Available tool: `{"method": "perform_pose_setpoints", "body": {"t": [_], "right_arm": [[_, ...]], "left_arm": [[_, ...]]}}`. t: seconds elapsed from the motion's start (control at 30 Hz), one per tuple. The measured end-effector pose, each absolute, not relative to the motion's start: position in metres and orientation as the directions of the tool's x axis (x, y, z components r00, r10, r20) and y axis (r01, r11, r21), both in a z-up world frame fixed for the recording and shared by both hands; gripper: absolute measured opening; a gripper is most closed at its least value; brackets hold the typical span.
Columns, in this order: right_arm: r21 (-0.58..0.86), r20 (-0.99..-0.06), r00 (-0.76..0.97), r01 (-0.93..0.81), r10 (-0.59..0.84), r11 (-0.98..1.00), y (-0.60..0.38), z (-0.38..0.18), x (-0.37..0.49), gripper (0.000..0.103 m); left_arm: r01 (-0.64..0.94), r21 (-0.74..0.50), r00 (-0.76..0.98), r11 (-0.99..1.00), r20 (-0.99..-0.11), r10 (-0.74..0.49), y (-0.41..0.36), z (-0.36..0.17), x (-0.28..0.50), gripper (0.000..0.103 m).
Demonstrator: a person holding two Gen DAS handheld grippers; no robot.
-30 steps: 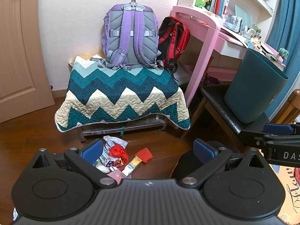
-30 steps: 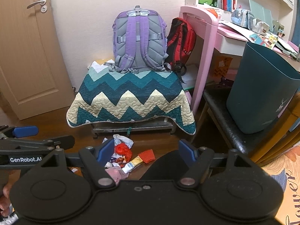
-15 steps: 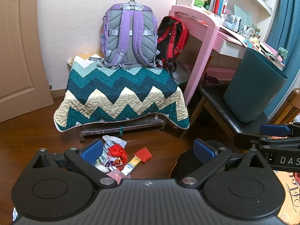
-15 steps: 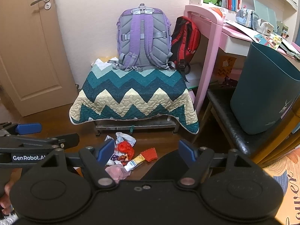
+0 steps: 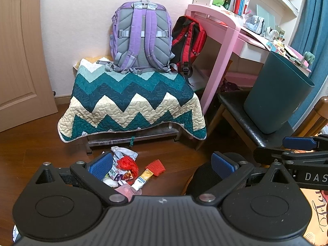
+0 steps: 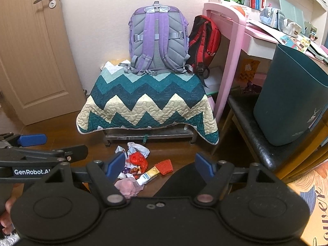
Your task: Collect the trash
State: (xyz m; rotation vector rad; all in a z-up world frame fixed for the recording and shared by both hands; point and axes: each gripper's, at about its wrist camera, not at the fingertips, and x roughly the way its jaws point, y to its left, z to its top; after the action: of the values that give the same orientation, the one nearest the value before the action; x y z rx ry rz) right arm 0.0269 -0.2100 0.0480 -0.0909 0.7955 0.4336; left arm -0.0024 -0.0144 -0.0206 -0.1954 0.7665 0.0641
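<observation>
Room: we face a wooden floor (image 5: 30,143), a pale wall and a wooden door (image 6: 34,61) on the left.
Desk: a pink desk (image 5: 217,47) stands on our right with books on shelves above it.
Bench: a low bench under a chevron quilt (image 5: 131,100) sits against the wall.
Backpacks: we see a purple backpack (image 5: 141,37) upright on the quilt and a red backpack (image 5: 189,41) just beside it.
Bin: a teal waste bin (image 5: 274,94) stands on a black-seated chair (image 5: 235,110) at our right.
Trash: a pile of trash (image 5: 127,168) lies on the floor just in front of the bench: white crumpled paper (image 6: 137,146), a red plastic wad (image 6: 138,158), a red mesh piece (image 6: 165,166), a yellow-and-white wrapper (image 6: 148,175) and a pink wad (image 6: 127,186).
Left gripper (image 5: 162,167): our fingers are spread wide with nothing between them, above the floor near the pile.
Right gripper (image 6: 161,164): ours is likewise spread wide and empty, near the pile.
</observation>
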Motion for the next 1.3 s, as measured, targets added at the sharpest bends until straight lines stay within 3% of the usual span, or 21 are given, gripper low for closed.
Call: {"method": "perform_pose_setpoints", "body": {"t": [0.73, 1.1, 1.3], "right_arm": [[0.093, -0.746, 0.573, -0.416, 0.339, 0.905, -0.180, 0.025, 0.073, 0.075], [0.136, -0.760, 0.508, -0.484, 0.404, 0.864, -0.130, -0.069, 0.181, 0.075], [0.175, -0.791, 0.464, -0.453, 0.399, 0.874, -0.099, -0.134, 0.241, 0.075]], "left_arm": [[-0.176, -0.219, 0.679, 0.960, -0.733, -0.042, 0.030, -0.034, 0.034, 0.103], [-0.240, -0.266, 0.663, 0.934, -0.747, -0.042, 0.097, -0.100, 0.094, 0.103], [-0.271, -0.215, 0.609, 0.938, -0.793, -0.006, 0.111, -0.153, 0.133, 0.103]]}}
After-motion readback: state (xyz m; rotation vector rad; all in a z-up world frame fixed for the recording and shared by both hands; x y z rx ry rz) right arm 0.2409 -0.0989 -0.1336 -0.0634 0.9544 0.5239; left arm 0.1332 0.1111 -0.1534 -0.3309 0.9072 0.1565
